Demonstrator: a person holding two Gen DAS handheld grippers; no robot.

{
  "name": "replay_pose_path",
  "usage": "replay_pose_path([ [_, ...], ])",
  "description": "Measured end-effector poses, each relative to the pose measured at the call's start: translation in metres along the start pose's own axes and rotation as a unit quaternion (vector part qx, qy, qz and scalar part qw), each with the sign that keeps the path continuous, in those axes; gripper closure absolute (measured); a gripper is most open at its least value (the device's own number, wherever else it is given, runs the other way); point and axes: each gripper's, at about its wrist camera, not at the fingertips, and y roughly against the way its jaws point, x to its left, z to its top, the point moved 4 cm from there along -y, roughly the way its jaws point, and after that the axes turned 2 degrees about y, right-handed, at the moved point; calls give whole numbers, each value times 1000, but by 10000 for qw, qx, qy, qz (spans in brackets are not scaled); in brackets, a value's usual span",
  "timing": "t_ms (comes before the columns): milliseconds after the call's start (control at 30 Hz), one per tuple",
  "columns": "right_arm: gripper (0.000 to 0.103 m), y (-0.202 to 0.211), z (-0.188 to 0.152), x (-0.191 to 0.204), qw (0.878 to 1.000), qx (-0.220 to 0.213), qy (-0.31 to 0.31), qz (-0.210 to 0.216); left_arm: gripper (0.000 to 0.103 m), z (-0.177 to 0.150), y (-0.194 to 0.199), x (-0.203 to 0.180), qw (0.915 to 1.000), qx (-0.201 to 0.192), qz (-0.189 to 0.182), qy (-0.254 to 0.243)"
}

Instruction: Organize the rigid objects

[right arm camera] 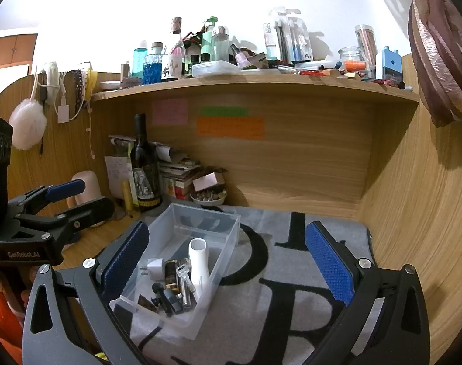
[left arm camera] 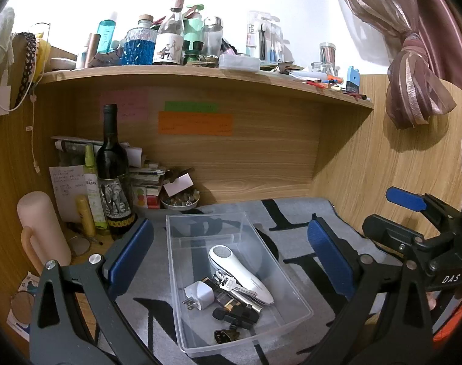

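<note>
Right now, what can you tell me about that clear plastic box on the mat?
The clear plastic box is a see-through rectangular bin with no lid, sitting flat on the grey mat with black letters. A low moulded ledge crosses its far end. Small things lie piled at its near end: a white handheld device, a white plug adapter, keys and some small black pieces. Both grippers are open and hold nothing; neither touches the box.
</note>
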Motion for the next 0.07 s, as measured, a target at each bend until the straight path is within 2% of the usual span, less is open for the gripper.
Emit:
replay_pose_path([
  [67, 0, 0, 0, 0, 10000, 8, 4, -2, 0, 0, 0, 0, 10000, 13, -19, 7],
])
